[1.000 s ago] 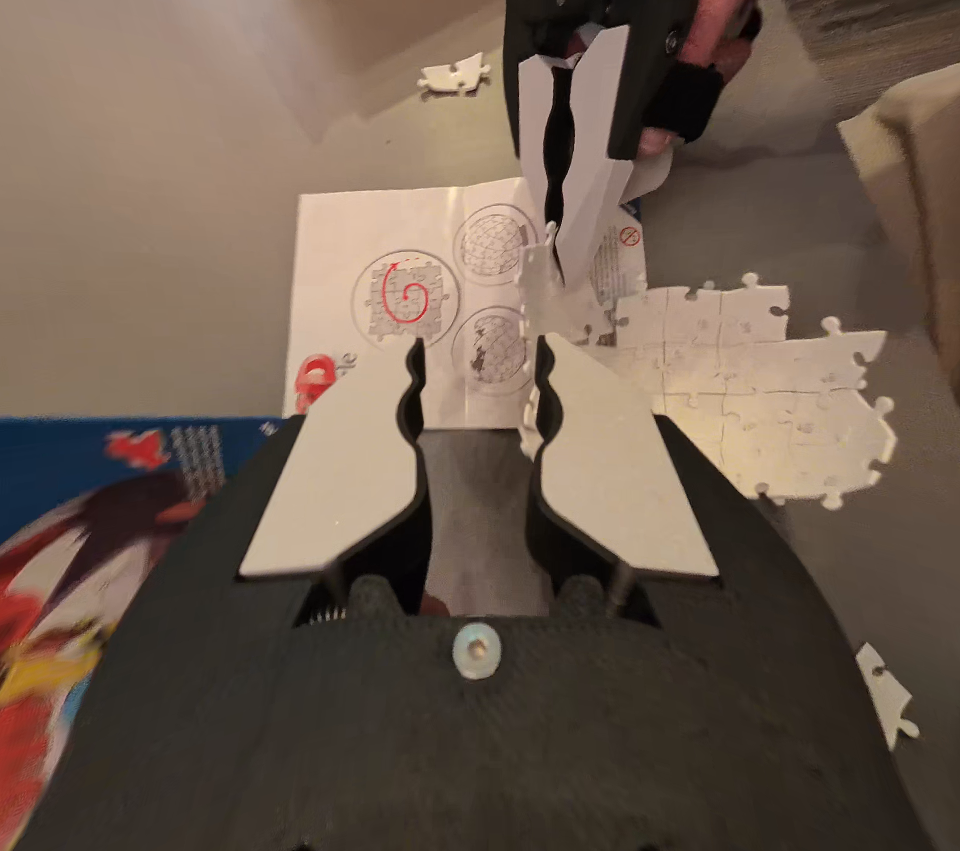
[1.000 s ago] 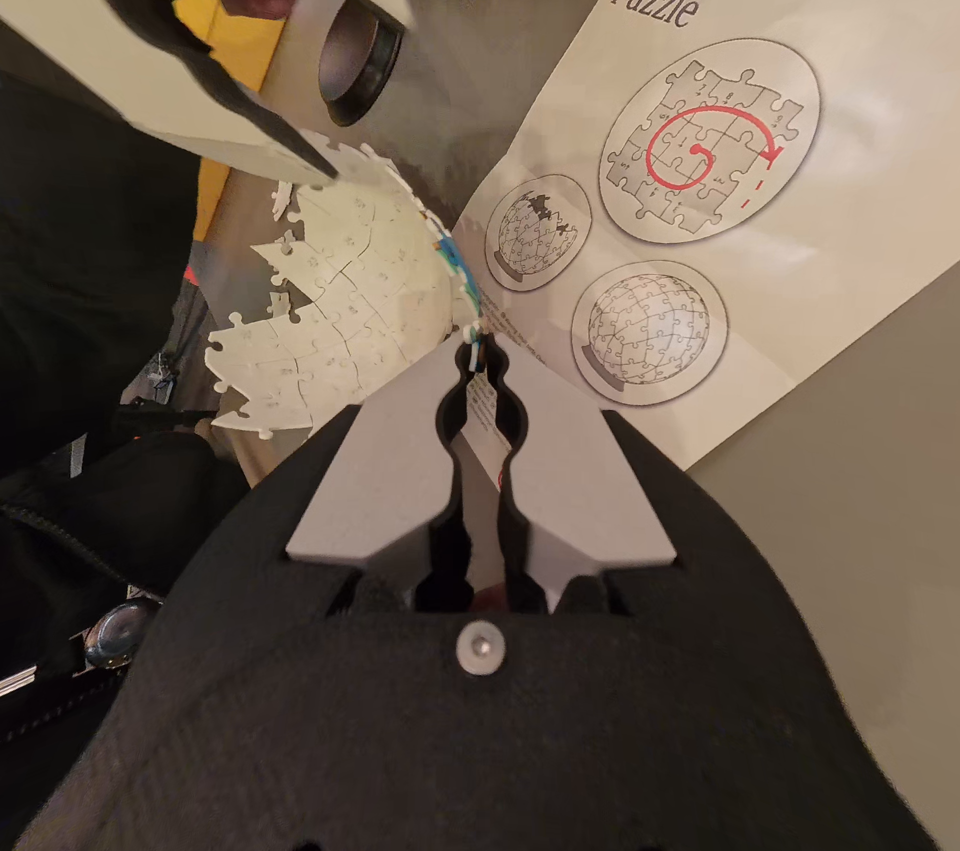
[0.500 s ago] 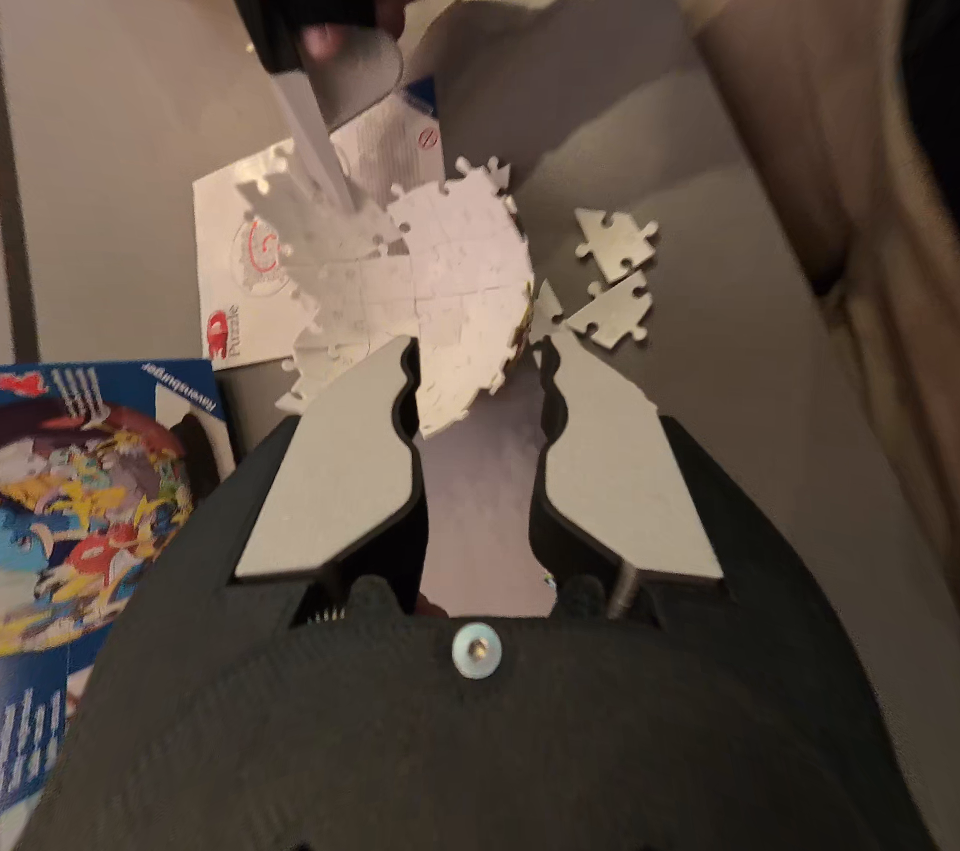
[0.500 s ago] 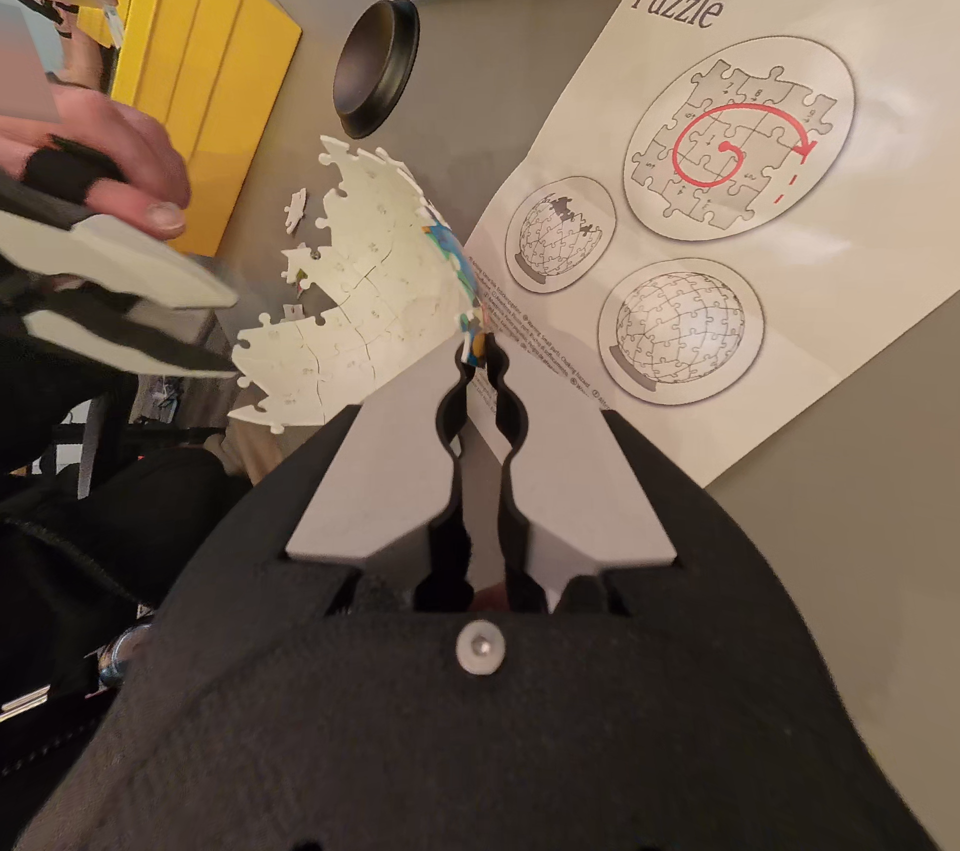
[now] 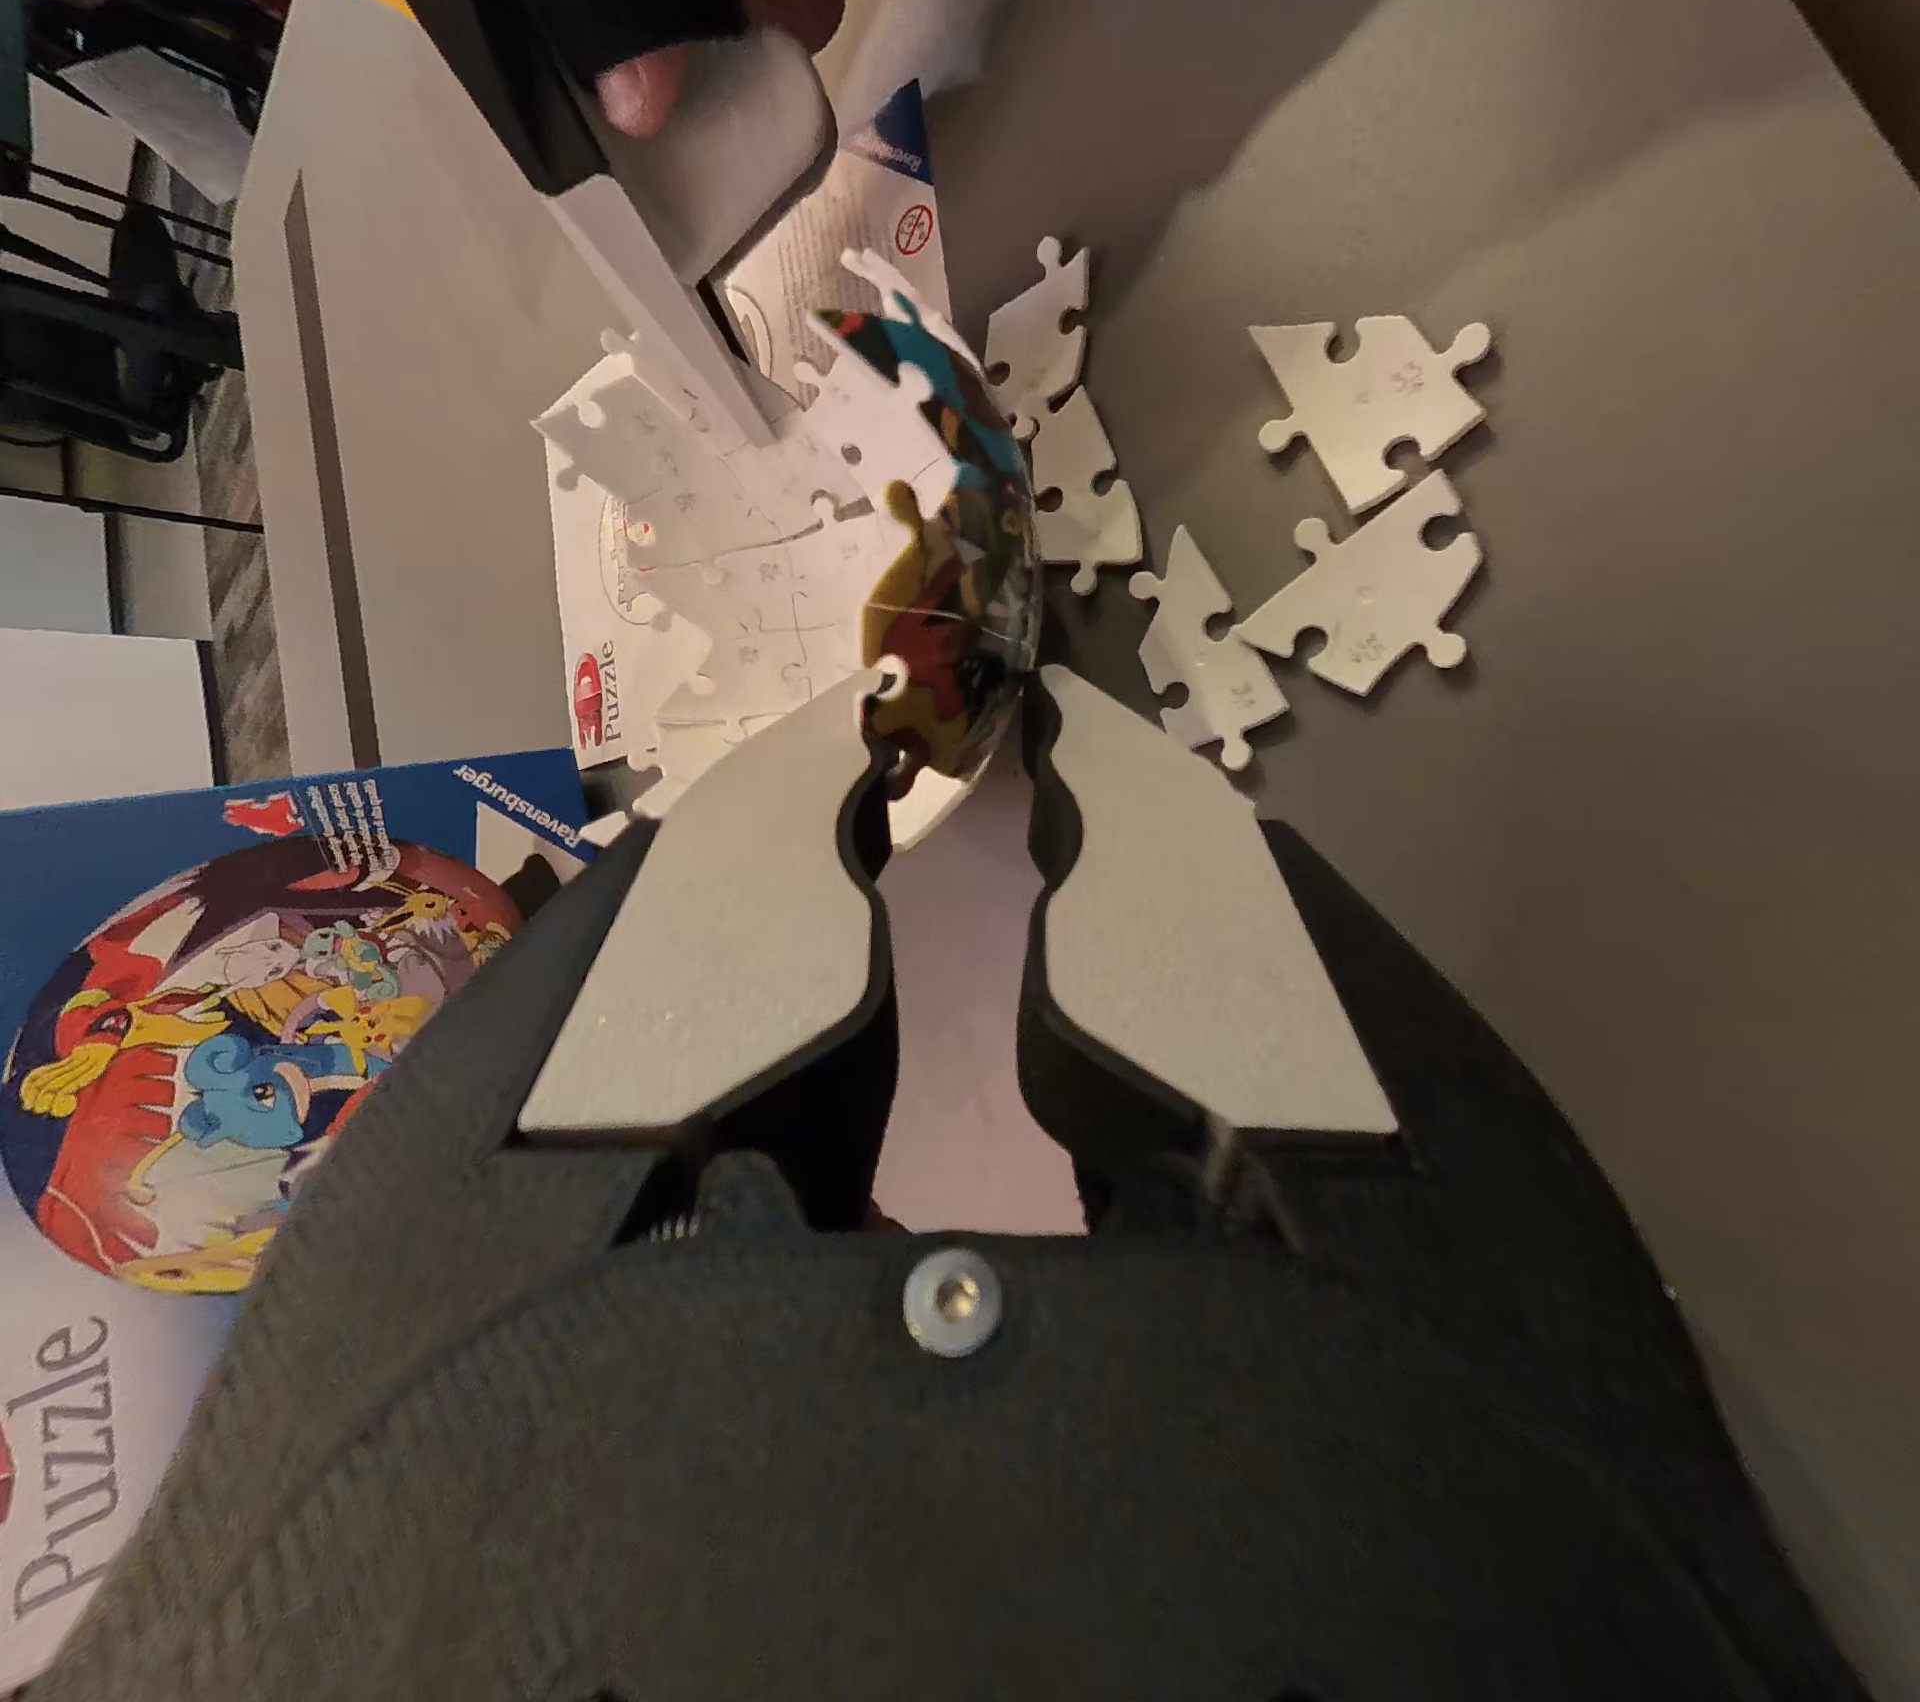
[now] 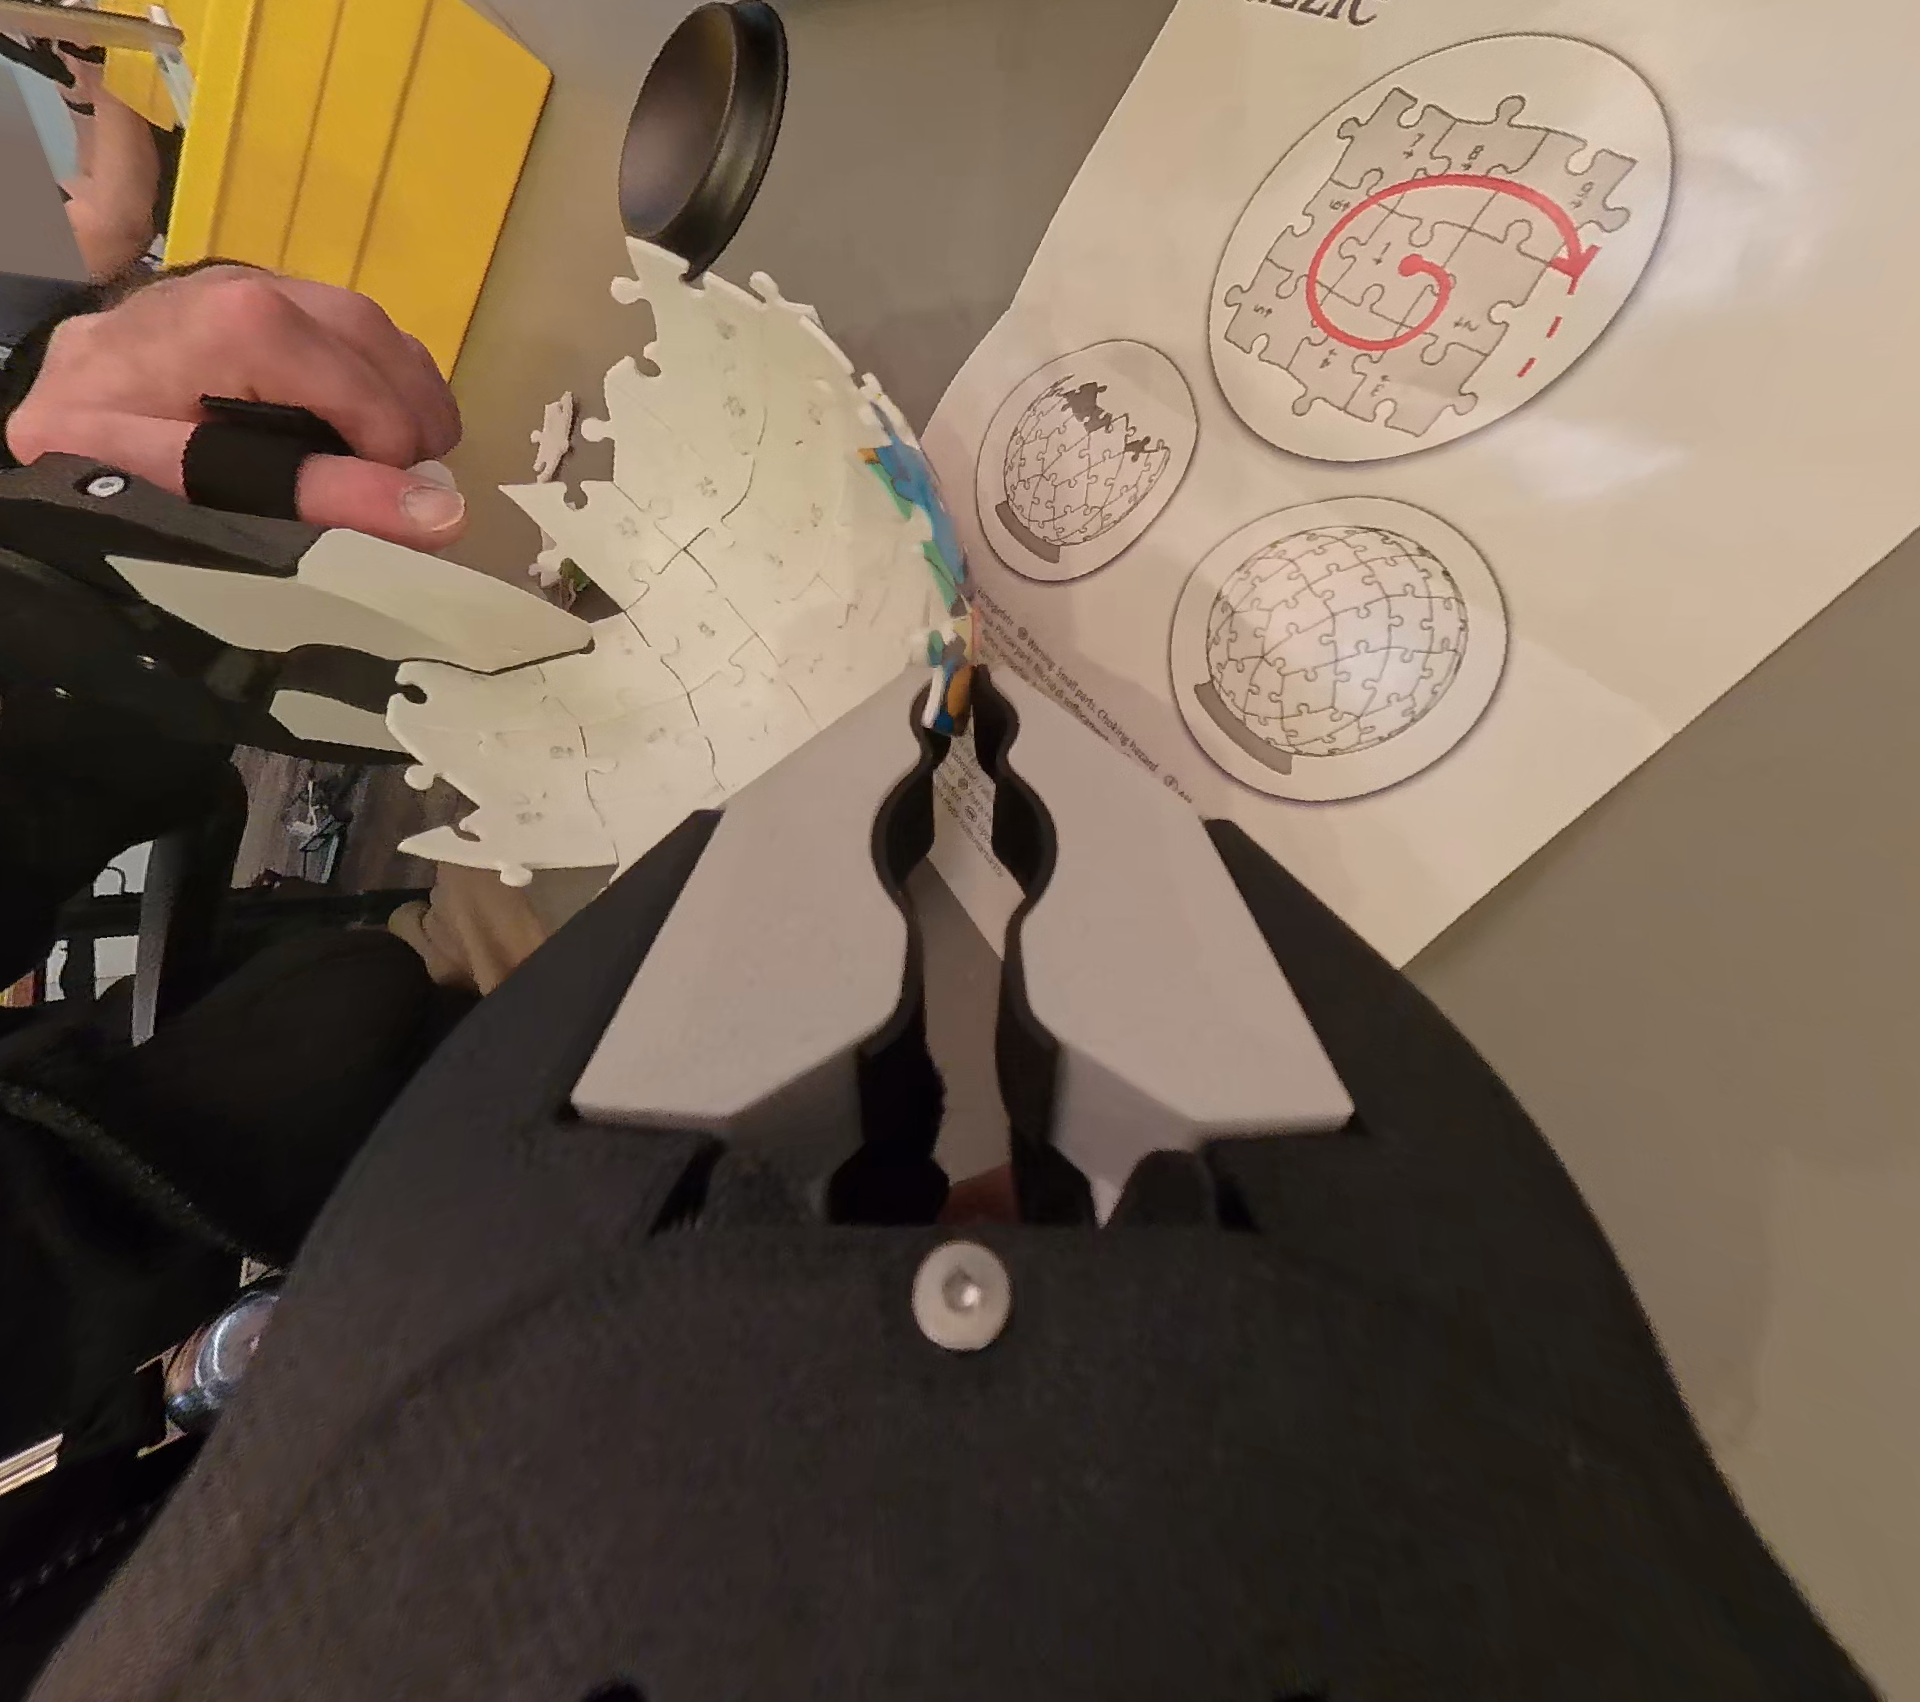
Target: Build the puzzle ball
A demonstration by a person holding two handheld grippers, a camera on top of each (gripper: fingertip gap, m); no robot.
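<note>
The half-built puzzle ball shell [image 5: 769,551] is white inside and coloured outside [image 5: 956,530], and it is held up over the table. My right gripper [image 6: 961,696] is shut on its rim; in the left wrist view it comes down from the top [image 5: 753,416]. My left gripper [image 5: 951,696] has its jaws partly closed around the opposite rim, one finger on each side. It also shows at the left of the right wrist view [image 6: 488,676], pinching the shell [image 6: 727,592]. Several loose white pieces [image 5: 1371,405] lie face down on the table to the right.
The instruction sheet [image 6: 1455,405] lies under the shell. The blue puzzle box [image 5: 260,977] is at the lower left. A black ball stand [image 6: 707,135], a yellow board [image 6: 343,125] and one stray piece [image 6: 551,437] lie beyond the shell. Spacing between my two grippers at the tips: around 10 cm.
My left gripper has moved in onto the shell's rim and its jaws have narrowed around it. The shell has turned, so its coloured outside now shows. My right gripper keeps its hold.
</note>
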